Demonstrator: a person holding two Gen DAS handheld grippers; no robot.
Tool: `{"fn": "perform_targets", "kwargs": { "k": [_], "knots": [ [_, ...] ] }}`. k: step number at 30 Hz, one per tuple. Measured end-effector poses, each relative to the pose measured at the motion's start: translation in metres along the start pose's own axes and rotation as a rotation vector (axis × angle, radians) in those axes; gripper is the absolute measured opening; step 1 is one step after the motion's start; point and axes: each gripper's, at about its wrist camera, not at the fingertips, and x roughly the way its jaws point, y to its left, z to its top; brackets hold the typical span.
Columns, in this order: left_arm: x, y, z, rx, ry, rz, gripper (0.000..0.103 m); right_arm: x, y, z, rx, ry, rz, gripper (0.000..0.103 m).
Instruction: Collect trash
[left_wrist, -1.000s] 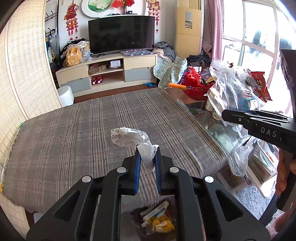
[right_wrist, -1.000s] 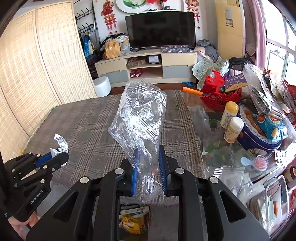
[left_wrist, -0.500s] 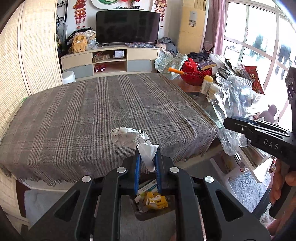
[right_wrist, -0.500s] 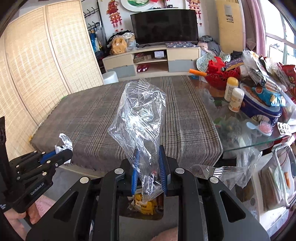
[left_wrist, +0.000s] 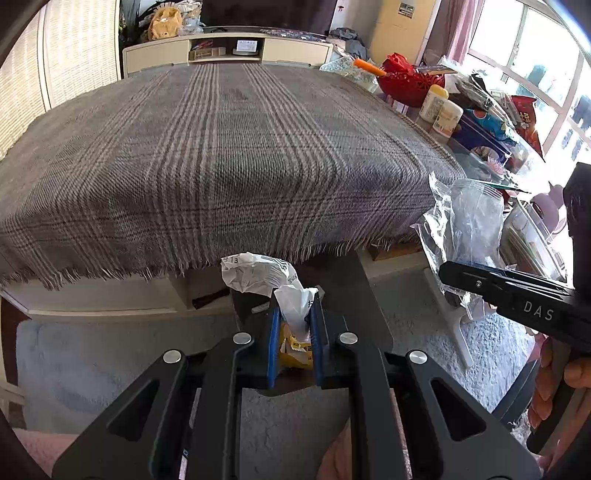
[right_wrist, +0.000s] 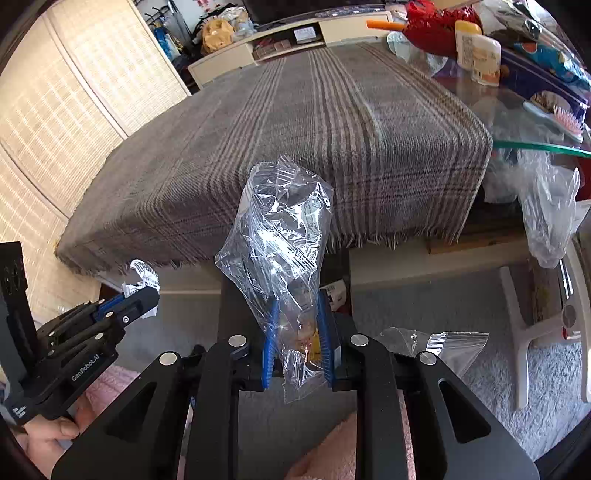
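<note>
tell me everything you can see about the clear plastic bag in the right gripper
The clear plastic bag is thin, see-through film, crumpled and creased, glinting with light. It looks empty. The right gripper is shut on its lower part between blue-padded fingers; most of it stands up above them and a short tail hangs below. It is held off the table's edge, above a dark bin on the floor.

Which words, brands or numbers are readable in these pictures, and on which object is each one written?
"DAS": white letters on the right gripper, seen from the left wrist.
"GenRobot.AI": on the body of the left gripper, seen from the right wrist.
"13": on the crumpled white paper that the left gripper holds; its other print is unreadable.
Bottle labels: too blurred.
</note>
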Motion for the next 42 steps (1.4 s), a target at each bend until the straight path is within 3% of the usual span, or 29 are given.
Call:
{"fn": "perform_targets", "kwargs": {
  "k": [11,19,27,30,33,35,39,42],
  "knots": [
    [0.058,0.005,-0.023,-0.015,0.117,-0.083,0.013,0.054,0.0,-0.029,-0.002,0.118,-0.019,0.022],
    [0.097,0.007,-0.02,-0.022,0.217,-0.1,0.013,0.09,0.003,-0.038,-0.001,0.18,-0.026,0.023],
    [0.118,0.01,-0.013,-0.05,0.254,-0.144,0.014,0.109,0.005,-0.035,-0.015,0.204,-0.057,0.025],
    [0.122,0.014,-0.013,-0.071,0.258,-0.15,0.017,0.112,0.009,-0.037,-0.028,0.2,-0.063,0.029],
    [0.121,0.017,-0.01,-0.089,0.246,-0.152,0.038,0.112,0.01,-0.037,-0.039,0.198,-0.068,0.037],
    [0.12,0.017,-0.009,-0.085,0.235,-0.147,0.042,0.112,0.012,-0.037,-0.048,0.193,-0.071,0.051],
    [0.113,0.021,-0.006,-0.086,0.218,-0.128,0.052,0.105,0.015,-0.037,-0.067,0.179,-0.075,0.058],
    [0.101,0.024,-0.001,-0.082,0.182,-0.094,0.063,0.095,0.016,-0.037,-0.087,0.167,-0.098,0.082]
  ]
}}
